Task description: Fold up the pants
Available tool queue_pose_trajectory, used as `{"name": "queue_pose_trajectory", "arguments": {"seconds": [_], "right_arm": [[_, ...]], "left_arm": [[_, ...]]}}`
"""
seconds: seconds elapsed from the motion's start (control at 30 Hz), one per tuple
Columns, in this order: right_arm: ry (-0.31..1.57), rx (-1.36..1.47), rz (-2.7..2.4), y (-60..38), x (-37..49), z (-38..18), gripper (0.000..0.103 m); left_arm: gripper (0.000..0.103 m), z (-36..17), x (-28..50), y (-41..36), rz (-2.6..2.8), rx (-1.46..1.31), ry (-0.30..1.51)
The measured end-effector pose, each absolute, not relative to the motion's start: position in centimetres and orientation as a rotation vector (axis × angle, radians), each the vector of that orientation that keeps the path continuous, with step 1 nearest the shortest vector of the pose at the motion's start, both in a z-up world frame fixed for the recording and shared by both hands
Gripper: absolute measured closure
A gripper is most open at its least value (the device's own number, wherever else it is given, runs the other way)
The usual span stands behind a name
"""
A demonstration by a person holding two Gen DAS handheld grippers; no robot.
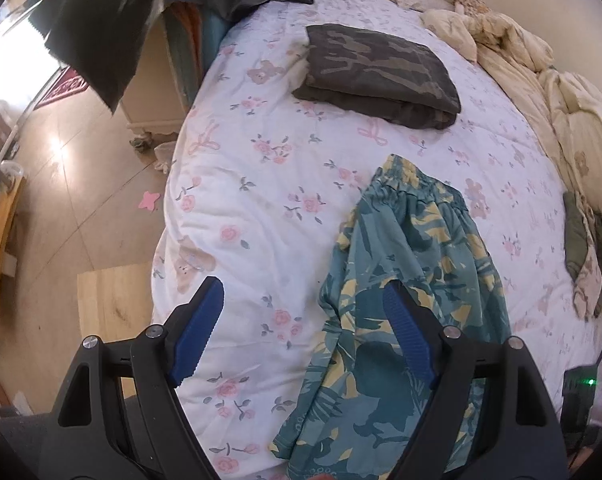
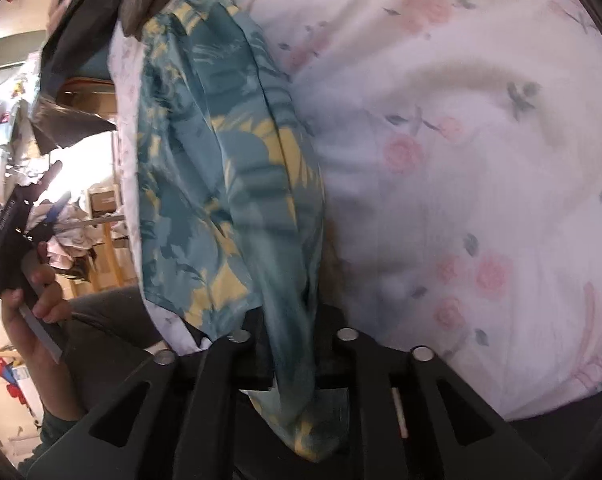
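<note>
Teal pants with a yellow leaf print (image 1: pixel 413 264) lie lengthwise on the floral bedspread (image 1: pixel 261 208), waistband at the far end. My left gripper (image 1: pixel 305 332) is open above the bed, its blue right pad (image 1: pixel 407 332) over the pants' left part, its left pad (image 1: pixel 199 332) over bare bedspread. In the right wrist view my right gripper (image 2: pixel 291 344) is shut on a bunched edge of the teal pants (image 2: pixel 229 168), which stretch away from it. The left gripper (image 2: pixel 17 216) shows at that view's left edge, held in a hand.
Folded camouflage pants (image 1: pixel 377 74) lie farther up the bed. A rumpled cream duvet (image 1: pixel 541 92) and an olive garment (image 1: pixel 581 252) lie along the right side. Dark clothes (image 1: pixel 113 32) hang at the upper left. The floor (image 1: pixel 81 200) is left of the bed.
</note>
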State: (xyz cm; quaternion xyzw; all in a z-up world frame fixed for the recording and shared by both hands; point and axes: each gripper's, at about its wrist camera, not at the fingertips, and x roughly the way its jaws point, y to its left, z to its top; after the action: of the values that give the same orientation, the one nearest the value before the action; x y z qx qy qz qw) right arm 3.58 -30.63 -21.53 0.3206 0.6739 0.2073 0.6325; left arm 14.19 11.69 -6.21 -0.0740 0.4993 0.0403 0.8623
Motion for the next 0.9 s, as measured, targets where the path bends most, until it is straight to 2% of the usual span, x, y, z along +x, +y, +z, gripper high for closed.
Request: {"name": "queue_pose_trajectory", "arguments": {"seconds": [0.07,0.1,0.13,0.3,0.47,0.6,0.9], "right_arm": [[1.579,0.681,0.439,-31.2,3.3,-21.4,0.06],[1.579,0.652,0.436,-31.3,3.2,-20.9,0.043],[1.563,0.615,0.431,-31.5,3.2,-20.0,0.039],[1.344,0.528,0.468,-33.4,3.9,-14.9,0.039],[1.207,0.494,0.498,-33.8,7.3,-12.6,0.039],[1.171,0.541,0.555,-33.0,10.6,-12.6,0.039],[1.148,0.523,0.531,-31.3,19.1,-13.4,0.039]], "left_arm": [[0.024,-6.3,14.1,12.3,0.095,-0.168,1.053],[0.024,-6.5,14.1,12.6,0.1,-0.173,1.056],[0.024,-6.6,14.1,12.9,0.105,-0.181,1.062],[0.024,-7.3,14.5,13.6,0.118,-0.21,1.092],[0.024,-8.5,16.9,11.5,0.022,-0.166,1.195],[0.024,-9.1,20.2,9.6,-0.038,-0.089,1.245],[0.024,-10.4,27.1,8.8,0.072,0.008,1.228]]}}
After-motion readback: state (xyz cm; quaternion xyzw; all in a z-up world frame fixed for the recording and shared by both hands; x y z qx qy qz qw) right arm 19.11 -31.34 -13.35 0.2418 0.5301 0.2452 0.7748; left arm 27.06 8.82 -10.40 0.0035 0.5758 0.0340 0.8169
